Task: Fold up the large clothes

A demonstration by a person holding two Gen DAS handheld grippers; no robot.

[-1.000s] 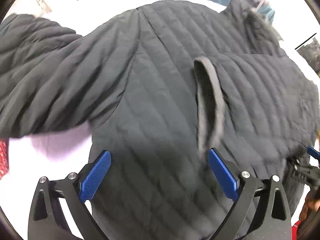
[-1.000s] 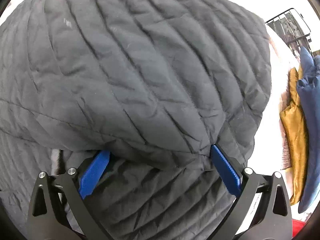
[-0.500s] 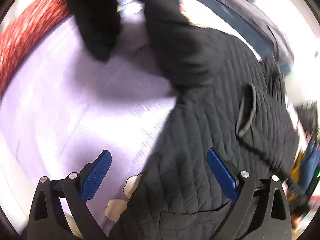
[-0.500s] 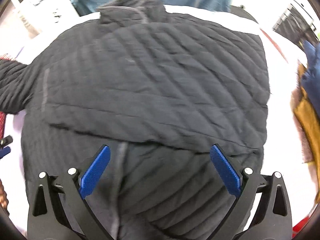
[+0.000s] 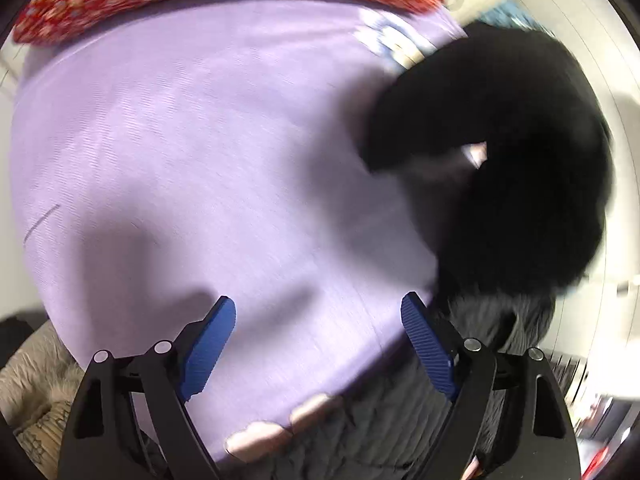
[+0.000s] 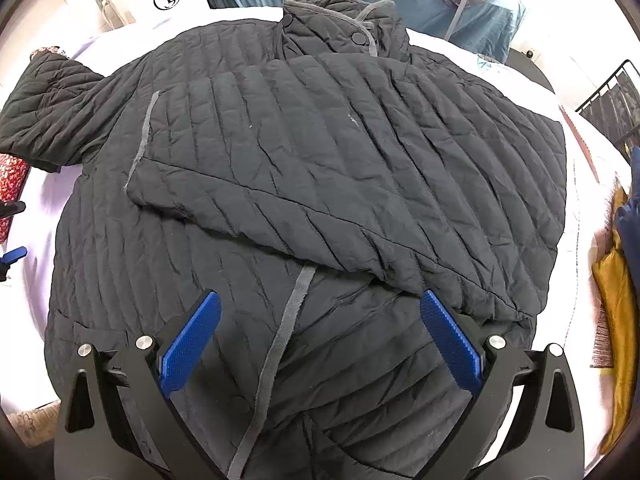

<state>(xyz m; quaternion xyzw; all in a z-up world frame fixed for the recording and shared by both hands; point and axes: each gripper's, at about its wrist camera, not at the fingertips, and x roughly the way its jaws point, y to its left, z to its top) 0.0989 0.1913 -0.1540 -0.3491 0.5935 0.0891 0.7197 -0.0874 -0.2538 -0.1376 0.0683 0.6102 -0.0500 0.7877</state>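
Left gripper (image 5: pixel 318 344): showing black angular frame arms, triangular cut-outs, silver round screws at the pivots. Carrying blue ribbed pads (image 5: pixel 208 350) on both fingers. Right gripper (image 6: pixel 320 340): matching black frame, same silver screws, wearing blue pads (image 6: pixel 190 346) with fine cross-hatched texture. Showing no cables, sleeves or markings in either view.

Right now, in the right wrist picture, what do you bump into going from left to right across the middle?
Red flowery cloth → black quilted jacket's unfolded sleeve → sleeve folded across the jacket's front → white bed sheet → mustard-yellow shiny fabric.
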